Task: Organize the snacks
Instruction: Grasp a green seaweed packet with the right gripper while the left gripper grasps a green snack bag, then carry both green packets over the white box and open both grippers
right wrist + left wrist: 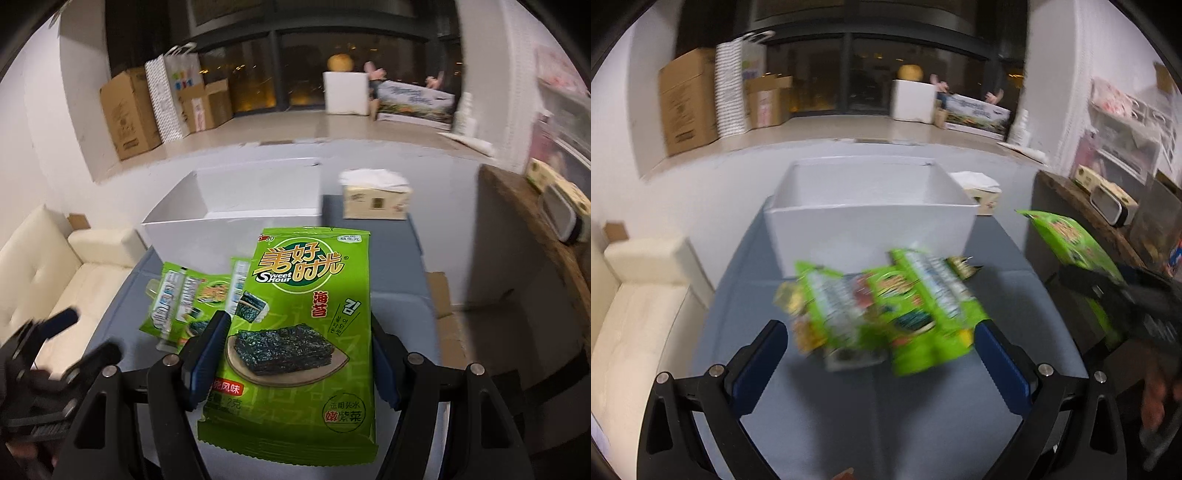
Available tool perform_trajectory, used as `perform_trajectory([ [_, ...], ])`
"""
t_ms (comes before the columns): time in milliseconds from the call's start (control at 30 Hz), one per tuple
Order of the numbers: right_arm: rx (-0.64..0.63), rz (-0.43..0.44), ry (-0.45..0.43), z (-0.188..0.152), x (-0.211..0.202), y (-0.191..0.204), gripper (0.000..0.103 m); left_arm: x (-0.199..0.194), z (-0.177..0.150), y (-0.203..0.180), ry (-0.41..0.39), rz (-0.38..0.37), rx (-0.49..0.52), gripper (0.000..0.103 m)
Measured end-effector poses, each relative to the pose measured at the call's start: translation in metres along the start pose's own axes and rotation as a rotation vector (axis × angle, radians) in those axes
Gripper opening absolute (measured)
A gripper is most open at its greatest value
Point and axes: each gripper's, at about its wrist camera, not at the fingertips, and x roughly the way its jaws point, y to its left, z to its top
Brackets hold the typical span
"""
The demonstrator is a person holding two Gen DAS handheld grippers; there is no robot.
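Several green seaweed snack packets (886, 314) lie in a loose pile on the grey table (849, 424), just in front of a white open box (871, 218). My left gripper (881, 343) is open, its jaws spread wide just short of the pile. My right gripper (301, 343) is shut on one green seaweed packet (299, 332) and holds it flat above the table. That packet also shows at the right of the left wrist view (1071, 243). The pile (192, 299) and the box (236, 214) show behind it in the right wrist view.
A tissue box (375, 199) stands to the right of the white box. A cream sofa (639, 306) is on the left. A dark wooden shelf (1089, 214) with a toaster is on the right. Cardboard boxes (689, 101) stand by the far window.
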Motion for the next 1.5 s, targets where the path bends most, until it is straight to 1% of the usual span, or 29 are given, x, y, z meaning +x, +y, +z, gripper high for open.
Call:
perform_trajectory([
  [100,0.019,-0.031,-0.022,-0.007,-0.018,-0.02,0.074,0.021,0.016,-0.027,0.007,0.006,0.038,0.103],
  [133,0.033,-0.029,-0.021,-0.008,-0.021,-0.026,0.074,0.029,0.02,-0.034,0.013,0.011,0.043,0.103],
  [200,0.049,-0.028,-0.032,-0.012,-0.029,-0.037,0.074,0.048,0.028,-0.047,0.037,0.02,0.044,0.103],
  [267,0.05,-0.06,-0.039,-0.015,-0.034,-0.047,0.074,0.066,0.033,-0.059,0.062,0.035,0.046,0.103],
  [367,0.078,-0.056,-0.043,-0.019,-0.037,-0.06,0.074,0.097,0.038,-0.078,0.09,0.108,0.063,0.103],
  [400,0.083,-0.056,-0.045,-0.02,-0.038,-0.063,0.074,0.112,0.039,-0.084,0.113,0.141,0.072,0.103],
  [500,0.091,-0.051,-0.045,-0.026,-0.04,-0.068,0.074,0.145,0.036,-0.095,0.169,0.175,0.104,0.103],
  [600,0.102,-0.052,-0.041,-0.031,-0.041,-0.073,0.074,0.164,0.03,-0.1,0.194,0.226,0.129,0.103],
  [633,0.107,-0.052,-0.039,-0.033,-0.041,-0.076,0.074,0.169,0.028,-0.101,0.203,0.244,0.136,0.1],
  [700,0.115,-0.053,-0.036,-0.036,-0.041,-0.079,0.074,0.173,0.024,-0.098,0.214,0.284,0.138,0.07],
  [833,0.136,-0.051,-0.033,-0.04,-0.039,-0.085,0.074,0.167,0.022,-0.094,0.195,0.276,0.134,0.069],
  [867,0.139,-0.046,-0.033,-0.04,-0.038,-0.085,0.074,0.163,0.022,-0.09,0.193,0.264,0.123,0.068],
  [933,0.138,-0.038,-0.033,-0.04,-0.037,-0.083,0.074,0.151,0.025,-0.082,0.179,0.199,0.091,0.068],
  [967,0.133,-0.036,-0.034,-0.04,-0.036,-0.081,0.074,0.143,0.026,-0.079,0.163,0.186,0.09,0.068],
  [1067,0.128,-0.021,-0.033,-0.037,-0.03,-0.075,0.074,0.106,0.029,-0.063,0.093,0.113,0.078,0.068],
  [1167,0.114,0.001,-0.035,-0.031,-0.021,-0.063,0.074,0.072,0.037,-0.043,0.024,0.085,0.065,0.068],
  [1233,0.088,0.019,-0.039,-0.022,-0.012,-0.05,0.074,0.055,0.045,-0.024,-0.01,0.07,0.034,0.068],
  [1333,0.032,0.055,-0.045,0.0,0.004,-0.023,0.074,0.043,0.064,0.006,-0.043,0.058,-0.001,0.068],
  [1433,-0.014,0.09,-0.072,0.034,0.024,0.001,0.074,0.046,0.089,0.031,-0.064,0.078,-0.008,0.068],
  [1500,-0.019,0.118,-0.085,0.06,0.042,0.014,0.074,0.057,0.106,0.05,-0.063,0.055,-0.023,0.068],
])
